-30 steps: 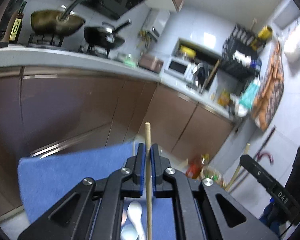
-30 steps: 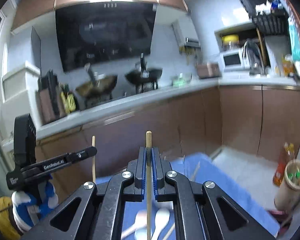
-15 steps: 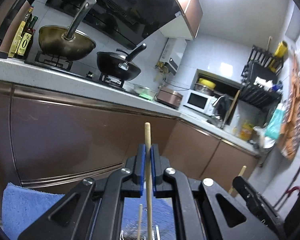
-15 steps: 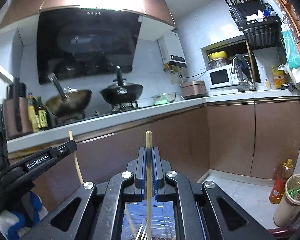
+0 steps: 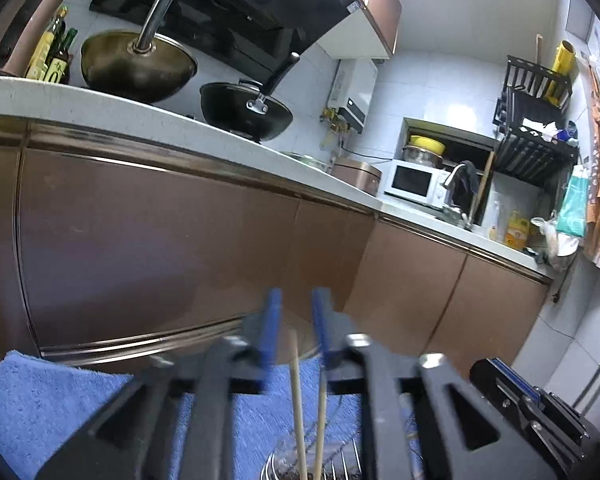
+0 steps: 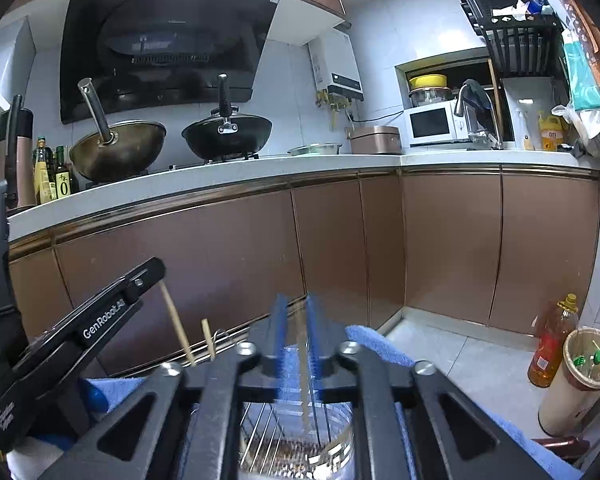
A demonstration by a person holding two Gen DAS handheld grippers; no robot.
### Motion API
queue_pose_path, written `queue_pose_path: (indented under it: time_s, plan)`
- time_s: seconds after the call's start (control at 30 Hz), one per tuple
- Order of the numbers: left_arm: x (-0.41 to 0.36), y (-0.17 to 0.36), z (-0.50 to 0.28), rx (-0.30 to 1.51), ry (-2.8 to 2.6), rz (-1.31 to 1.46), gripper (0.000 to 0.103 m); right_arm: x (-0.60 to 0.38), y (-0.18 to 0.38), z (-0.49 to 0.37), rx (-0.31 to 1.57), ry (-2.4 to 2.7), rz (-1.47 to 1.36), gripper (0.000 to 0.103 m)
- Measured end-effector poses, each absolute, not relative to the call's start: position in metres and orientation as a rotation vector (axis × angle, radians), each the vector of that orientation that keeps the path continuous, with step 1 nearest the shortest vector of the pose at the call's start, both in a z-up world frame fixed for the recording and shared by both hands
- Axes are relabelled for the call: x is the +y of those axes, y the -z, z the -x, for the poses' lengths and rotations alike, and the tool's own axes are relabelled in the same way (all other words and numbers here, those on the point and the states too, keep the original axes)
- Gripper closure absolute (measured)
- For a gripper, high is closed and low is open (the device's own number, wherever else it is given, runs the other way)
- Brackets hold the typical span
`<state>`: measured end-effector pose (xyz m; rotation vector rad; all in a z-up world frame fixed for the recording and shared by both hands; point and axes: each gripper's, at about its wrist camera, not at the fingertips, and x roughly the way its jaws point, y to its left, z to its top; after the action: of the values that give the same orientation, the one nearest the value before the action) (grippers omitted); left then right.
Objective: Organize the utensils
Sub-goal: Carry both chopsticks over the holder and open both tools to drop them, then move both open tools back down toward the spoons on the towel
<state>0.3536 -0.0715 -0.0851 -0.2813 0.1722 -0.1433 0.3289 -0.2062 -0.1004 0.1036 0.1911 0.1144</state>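
My left gripper (image 5: 296, 304) is open, its blue pads apart. Two wooden chopsticks (image 5: 298, 404) stand free between and below the jaws, their lower ends in a clear glass holder (image 5: 332, 456) with metal fork tines, on a blue towel (image 5: 52, 404). My right gripper (image 6: 298, 312) is open too, blurred by motion. A pale chopstick (image 6: 306, 376) hangs blurred between its pads, over the same glass holder (image 6: 300, 440). In the right wrist view the left gripper (image 6: 100, 316) shows at left with two chopstick ends (image 6: 176, 324) beside it.
Brown cabinet fronts (image 6: 340, 248) stand close behind the towel. The counter above holds two woks (image 6: 228, 132), bottles and a microwave (image 6: 432, 124). An oil bottle (image 6: 552, 344) and a paper cup (image 6: 580, 376) stand on the floor at right.
Both grippers have opened and let go of their chopsticks, which have dropped into the glass holder. Both views have tilted slightly upward.
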Motion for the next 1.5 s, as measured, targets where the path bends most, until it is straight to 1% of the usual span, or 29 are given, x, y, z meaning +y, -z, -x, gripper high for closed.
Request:
queue_pose_path:
  time_s: [0.03,0.07,0.1,0.33,0.5,0.73,0.97,1.27,1.5]
  plan:
    - [-0.07,0.084,-0.349,0.173,0.154,0.279,0.067,-0.207,0.099,-0.324,0.195,-0.119,-0.106,0.078]
    - [-0.068,0.082,-0.346,0.176,0.161,0.273,0.067,-0.208,0.098,-0.321,0.196,-0.122,-0.105,0.074]
    - [-0.067,0.08,-0.342,0.183,0.167,0.263,0.067,-0.207,0.096,-0.315,0.195,-0.125,-0.101,0.074]
    - [-0.05,0.055,-0.302,0.225,0.19,0.183,0.066,-0.212,0.074,-0.27,0.199,-0.133,-0.098,0.073]
    - [-0.029,0.049,-0.269,0.302,0.209,0.166,0.064,-0.219,0.067,-0.239,0.244,-0.142,-0.12,0.073]
    - [0.001,0.056,-0.226,0.429,0.233,0.159,0.064,-0.219,0.084,-0.202,0.338,-0.171,-0.135,0.073]
    - [0.036,0.071,-0.191,0.55,0.259,0.177,0.064,-0.226,0.091,-0.168,0.371,-0.205,-0.157,0.073]
    - [0.079,0.093,-0.169,0.65,0.231,0.261,0.064,-0.24,0.096,-0.134,0.372,-0.197,-0.2,0.073]
    - [0.084,0.104,-0.166,0.708,0.242,0.268,0.064,-0.243,0.101,-0.126,0.377,-0.208,-0.205,0.073]
